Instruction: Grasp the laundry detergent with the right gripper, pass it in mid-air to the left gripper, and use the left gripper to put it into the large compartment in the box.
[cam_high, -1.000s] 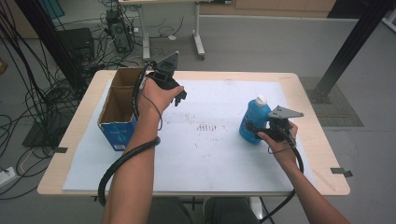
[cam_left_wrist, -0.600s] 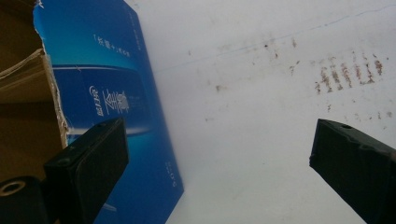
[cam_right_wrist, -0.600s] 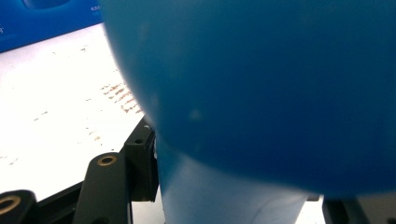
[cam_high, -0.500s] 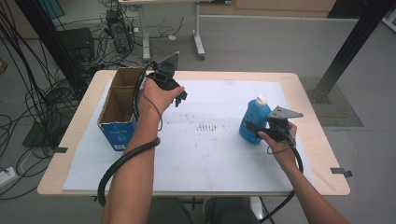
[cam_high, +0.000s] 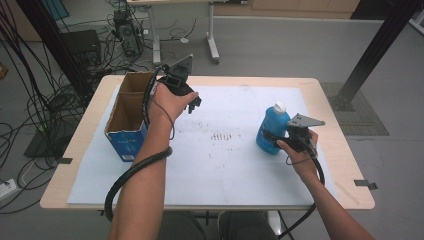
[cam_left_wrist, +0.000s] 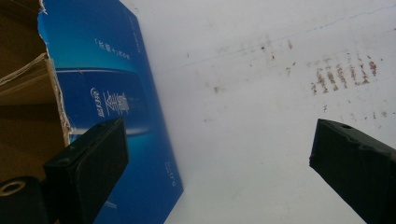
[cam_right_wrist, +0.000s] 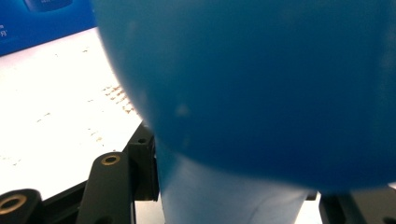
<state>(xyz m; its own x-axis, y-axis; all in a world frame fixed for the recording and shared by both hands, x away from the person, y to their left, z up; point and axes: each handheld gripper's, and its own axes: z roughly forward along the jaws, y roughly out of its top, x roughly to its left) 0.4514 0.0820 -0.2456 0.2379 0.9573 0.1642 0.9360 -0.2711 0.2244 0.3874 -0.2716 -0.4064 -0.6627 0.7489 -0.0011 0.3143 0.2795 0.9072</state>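
A blue plastic bottle (cam_high: 270, 131) with a white cap stands upright on the right of the white sheet. My right gripper (cam_high: 274, 140) is shut on its lower body from the right side. In the right gripper view the bottle (cam_right_wrist: 261, 84) bulges close above the gripper (cam_right_wrist: 233, 198), its narrow part between the black jaws. My left gripper (cam_high: 192, 105) hangs open over the sheet beside the open cardboard box (cam_high: 127, 145). In the left gripper view the gripper (cam_left_wrist: 215, 158) has its jaws wide apart with nothing between them, and the box's blue wall (cam_left_wrist: 116, 102) is at the left.
The white sheet (cam_high: 215, 170) covers most of the wooden table (cam_high: 65, 165) and bears a patch of brown marks (cam_high: 222, 136) at its middle. Cables and stands crowd the floor behind and to the left of the table.
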